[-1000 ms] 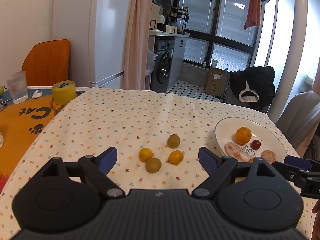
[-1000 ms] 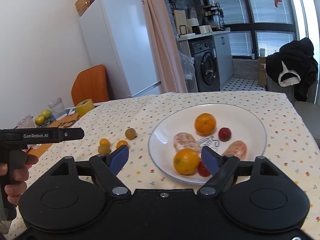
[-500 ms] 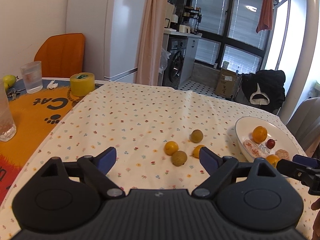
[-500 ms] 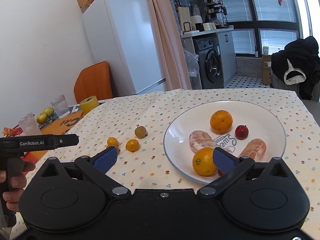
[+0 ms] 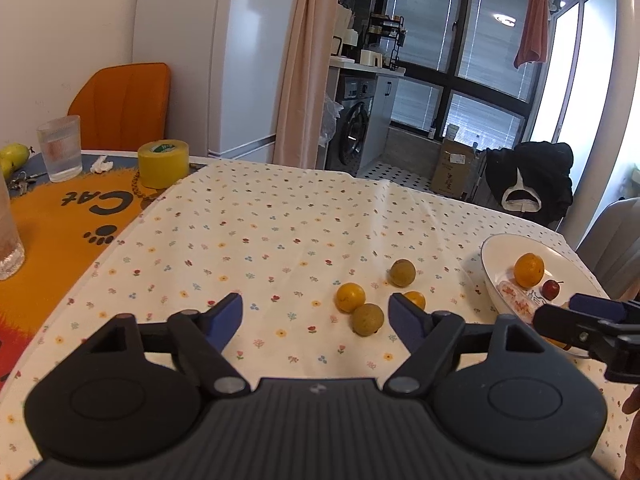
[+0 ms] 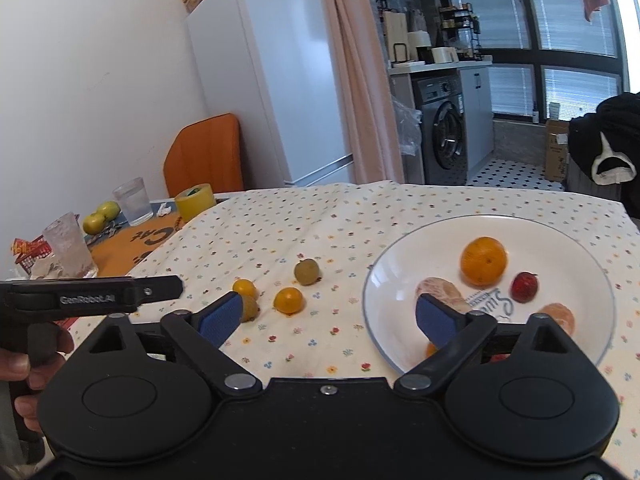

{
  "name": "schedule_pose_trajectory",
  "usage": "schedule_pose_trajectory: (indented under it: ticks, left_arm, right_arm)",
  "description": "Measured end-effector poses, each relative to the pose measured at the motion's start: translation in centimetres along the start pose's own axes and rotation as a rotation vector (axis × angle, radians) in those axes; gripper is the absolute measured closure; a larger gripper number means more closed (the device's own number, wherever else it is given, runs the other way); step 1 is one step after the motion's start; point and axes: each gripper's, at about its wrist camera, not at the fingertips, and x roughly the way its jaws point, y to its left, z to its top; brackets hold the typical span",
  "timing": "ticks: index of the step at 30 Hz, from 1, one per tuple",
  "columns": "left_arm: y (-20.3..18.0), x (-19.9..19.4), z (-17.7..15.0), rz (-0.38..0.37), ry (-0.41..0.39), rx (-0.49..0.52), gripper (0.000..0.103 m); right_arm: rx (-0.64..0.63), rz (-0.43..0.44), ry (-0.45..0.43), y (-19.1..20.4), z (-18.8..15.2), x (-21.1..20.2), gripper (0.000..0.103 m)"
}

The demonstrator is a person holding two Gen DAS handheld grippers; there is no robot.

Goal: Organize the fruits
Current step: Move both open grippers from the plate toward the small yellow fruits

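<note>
On the flowered tablecloth [image 5: 280,232], left wrist view: left gripper [image 5: 316,316], jaws spread wide, nothing between them. Four small fruits lie loose in a cluster at about 1 o'clock from it: a small orange fruit [image 5: 350,297], a dull green-brown fruit [image 5: 367,319] just beside it, a second orange fruit [image 5: 416,299] partly behind the right fingertip, and a second green-brown fruit [image 5: 402,273] farthest off. White plate [image 5: 490,264] at 3 o'clock, holding an orange [image 5: 529,270] and a small red fruit [image 5: 551,288]. Yellow tape roll [image 5: 163,163] and a glass [image 5: 60,148] at 10 o'clock on an orange mat [image 5: 52,224].

Right wrist view: right gripper [image 6: 328,316], jaws equally wide, empty. Its right fingertip overlaps the plate's near rim; the plate sits at 2 o'clock with the orange, the red fruit and two peeled citrus pieces [image 6: 442,292]. The four loose fruits lie at 11 o'clock, apart from the plate. A person's hand [image 6: 24,364] grips the left gripper's handle at 9 o'clock.
</note>
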Motion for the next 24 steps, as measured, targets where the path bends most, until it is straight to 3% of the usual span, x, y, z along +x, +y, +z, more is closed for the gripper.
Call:
schedule_pose_trajectory:
  ticks: [9, 24]
  left_arm:
    - [0.1, 1.8, 0.0, -0.005, 0.026, -0.008, 0.049]
    - [0.2, 4.4, 1.0, -0.038, 0.069, -0.019, 0.059]
  right_arm:
    - [-0.024, 0.037, 0.034, 1.1, 0.4, 1.8, 0.034]
    - [-0.092, 0.064, 0.118, 3.1, 1.1, 6.3, 0.055]
